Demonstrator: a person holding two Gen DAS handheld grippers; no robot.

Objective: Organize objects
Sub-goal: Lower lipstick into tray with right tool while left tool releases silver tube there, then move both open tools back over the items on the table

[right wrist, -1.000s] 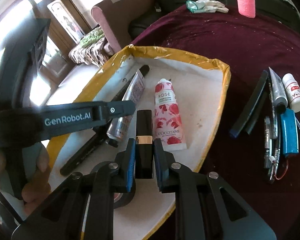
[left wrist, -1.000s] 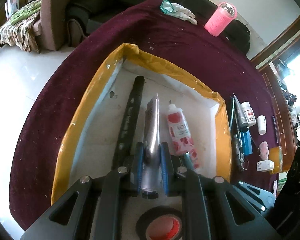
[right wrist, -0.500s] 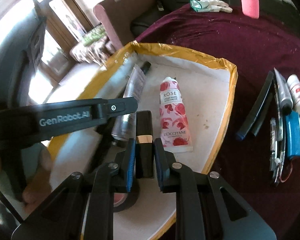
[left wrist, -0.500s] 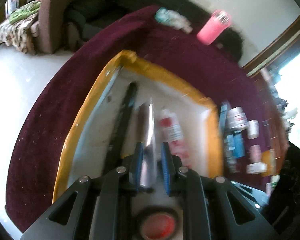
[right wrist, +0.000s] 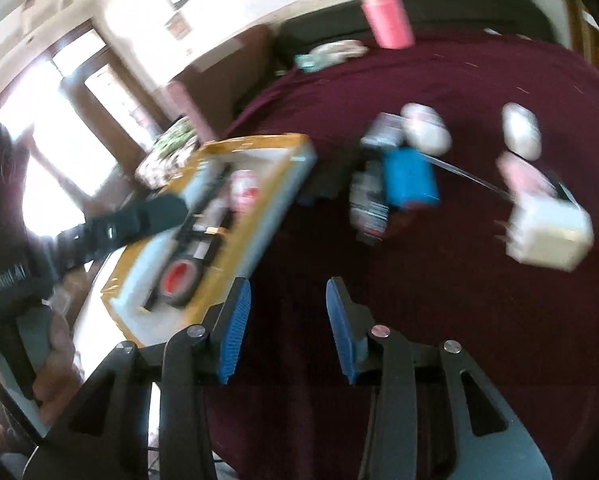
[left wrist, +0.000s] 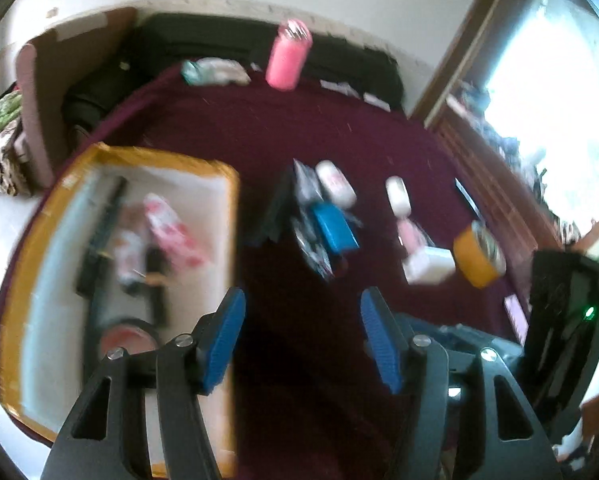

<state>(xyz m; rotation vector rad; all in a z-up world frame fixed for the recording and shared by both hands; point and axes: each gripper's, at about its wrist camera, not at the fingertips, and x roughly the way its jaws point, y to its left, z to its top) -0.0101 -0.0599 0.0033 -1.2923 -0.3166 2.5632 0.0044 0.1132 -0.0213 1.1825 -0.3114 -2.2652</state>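
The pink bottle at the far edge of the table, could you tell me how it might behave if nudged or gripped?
The pink bottle stands upright and tall for its base, so a high push would probably tip it. Its round body would likely roll once down. The surface is too blurred to judge.

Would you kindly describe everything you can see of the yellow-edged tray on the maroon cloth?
The tray is a shallow rectangular box with yellow-orange rim walls, seemingly taped, and a white floor. It lies flat on the maroon cloth, left of the loose clutter. Inside, lying lengthwise side by side, are a long black item, a silvery tube, a small black and gold case and a rose-printed tube, with a roll of black tape at the near end. Blur hides finer detail. No gripper touches it.
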